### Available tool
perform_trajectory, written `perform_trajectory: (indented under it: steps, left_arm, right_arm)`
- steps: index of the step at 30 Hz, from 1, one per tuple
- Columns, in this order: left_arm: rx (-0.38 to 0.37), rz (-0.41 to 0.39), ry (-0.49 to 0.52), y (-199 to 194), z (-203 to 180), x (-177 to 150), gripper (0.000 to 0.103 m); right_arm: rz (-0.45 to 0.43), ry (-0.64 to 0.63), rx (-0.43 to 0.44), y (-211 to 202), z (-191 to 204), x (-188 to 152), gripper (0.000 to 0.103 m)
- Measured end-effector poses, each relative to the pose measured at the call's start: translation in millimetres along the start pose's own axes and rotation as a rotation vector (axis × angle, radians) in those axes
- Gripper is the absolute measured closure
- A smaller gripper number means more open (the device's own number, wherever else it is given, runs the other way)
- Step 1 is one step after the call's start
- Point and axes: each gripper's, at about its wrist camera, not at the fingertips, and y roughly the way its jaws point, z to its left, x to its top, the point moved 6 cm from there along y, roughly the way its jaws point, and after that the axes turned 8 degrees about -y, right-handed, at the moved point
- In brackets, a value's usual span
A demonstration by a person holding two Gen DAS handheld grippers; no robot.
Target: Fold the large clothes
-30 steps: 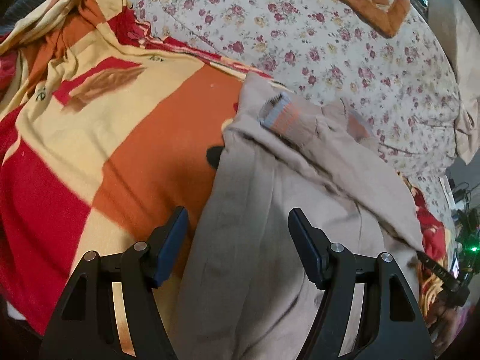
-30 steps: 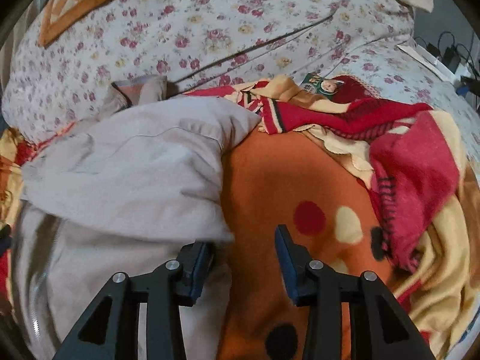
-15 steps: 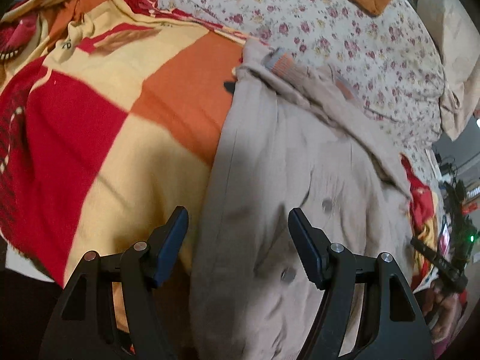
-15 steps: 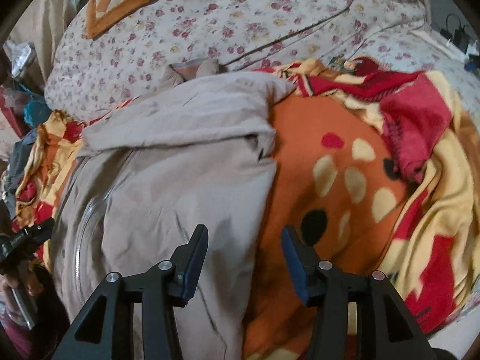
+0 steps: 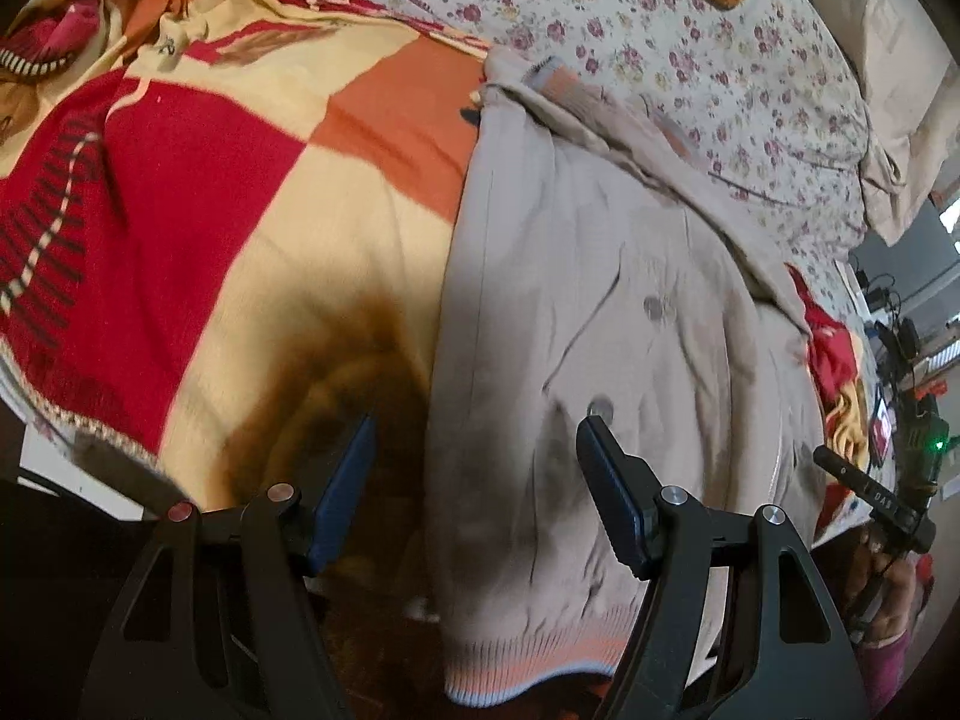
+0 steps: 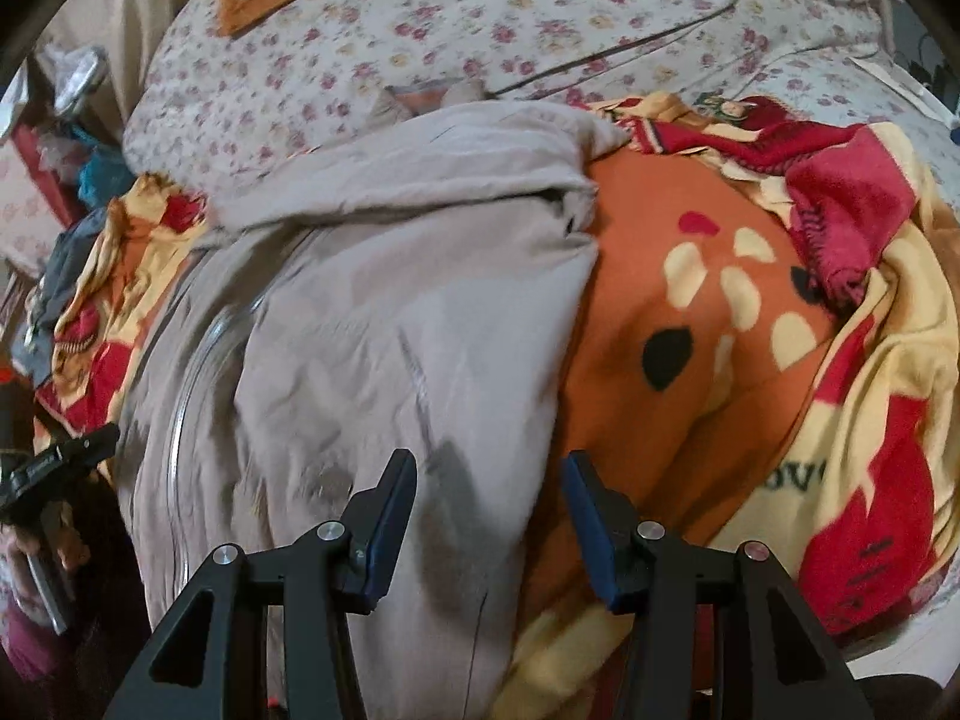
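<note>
I have the beige jacket (image 5: 600, 300) lying on the patterned blanket (image 5: 210, 210) that covers the bed, its long axis running away from me, from the ribbed hem (image 5: 540, 660) at the near edge up to the collar end by the floral quilt (image 5: 690, 60). My left tool (image 5: 477, 480) hangs over the jacket's left edge with its jaws wide and nothing between the pads: one finger sits over the blanket, the other over the beige cloth near a snap button (image 5: 600, 407). My right tool (image 6: 489, 516) straddles the opposite edge the same way, jaws at a middling gap that has just widened, empty, left finger above the jacket (image 6: 390, 330) and right finger above the orange part of the blanket (image 6: 690, 360). So the garment lies between the two tools and ahead of both, each tool nearest its own side seam; the next fold, I judge, depends on catching those two edges near the hem. The left view shows the hem and snaps, which the right view lacks; the right view shows the folded-over sleeve or upper flap (image 6: 408, 180) and the zipper line, though blur there leaves me unsure which it is. Each view catches the other tool at its margin.
</note>
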Motion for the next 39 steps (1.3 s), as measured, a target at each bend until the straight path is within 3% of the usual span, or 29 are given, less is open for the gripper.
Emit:
perform_trajectory:
  steps: [9,13,19,26,31,34,37,39]
  left_arm:
    - [-0.068,0.109,0.015,-0.4,1.9,-26.5,0.034]
    - [-0.18,0.184,-0.018,2.1,-3.6,-36.9,0.034]
    - [-0.228,0.177,0.024,-4.4,-15.2,-44.1,0.034]
    - [-0.141,0.172,0.004,8.3,-3.5,-42.7,0.034]
    - [-0.192,0.176,0.041,7.2,-13.2,-44.9,0.034]
    - [-0.187,0.17,0.049,8.9,-13.2,-45.3,0.034]
    - [-0.183,0.183,0.041,10.9,-11.2,-46.2,0.034]
    - [-0.184,0.181,0.062,9.2,-14.5,-48.9,0.034]
  right_arm:
    - [0.03,-0.05,0.137,-7.6,30.3,-35.8,0.054]
    - [0.037,-0.018,0.24,-14.4,34.7,-45.4,0.054]
    - [0.058,0.018,0.373,-18.0,43.8,-60.6,0.054]
    - [0.15,-0.042,0.368,-3.8,60.5,-74.7,0.054]
    - [0.113,-0.094,0.433,-13.5,76.2,-70.0,0.052]
    - [0.066,-0.049,0.514,-15.2,75.1,-65.0,0.052]
    - [0.16,-0.107,0.43,3.9,82.9,-76.9,0.052]
    - [0.161,-0.144,0.442,-0.3,91.9,-77.8,0.052]
